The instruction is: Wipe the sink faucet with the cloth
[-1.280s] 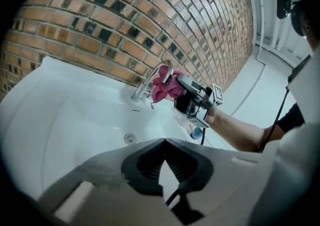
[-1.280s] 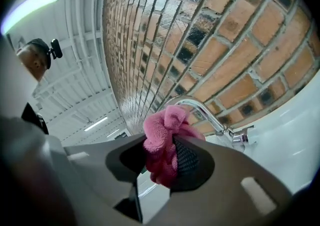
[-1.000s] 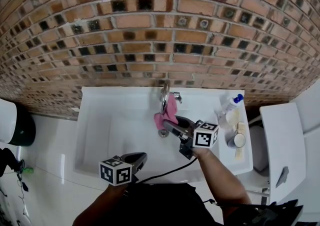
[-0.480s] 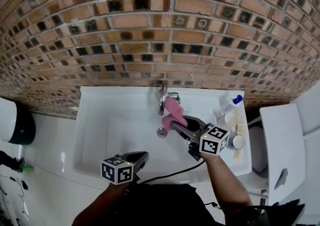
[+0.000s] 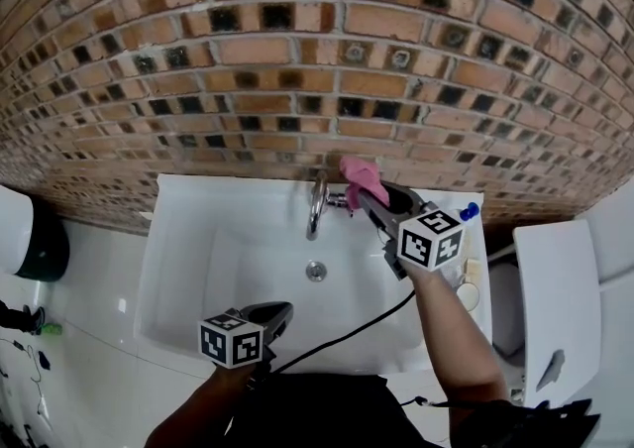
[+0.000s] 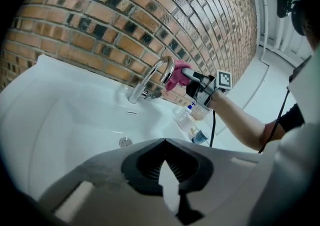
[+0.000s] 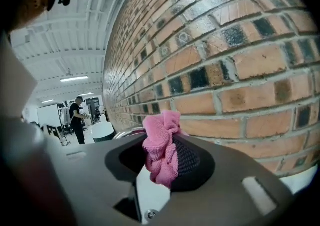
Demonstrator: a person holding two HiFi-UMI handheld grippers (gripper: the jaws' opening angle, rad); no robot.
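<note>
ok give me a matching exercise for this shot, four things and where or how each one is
Things:
1 cloth
2 left gripper
3 drain
4 bottle

Places or states:
a shut on nothing, near the front edge of the sink
b blue cap, on the sink's right ledge
c in the bottom of the sink
d pinched in the right gripper, up by the top of the faucet

Pairs: 1-d, 2-a, 3-c, 4-b
</note>
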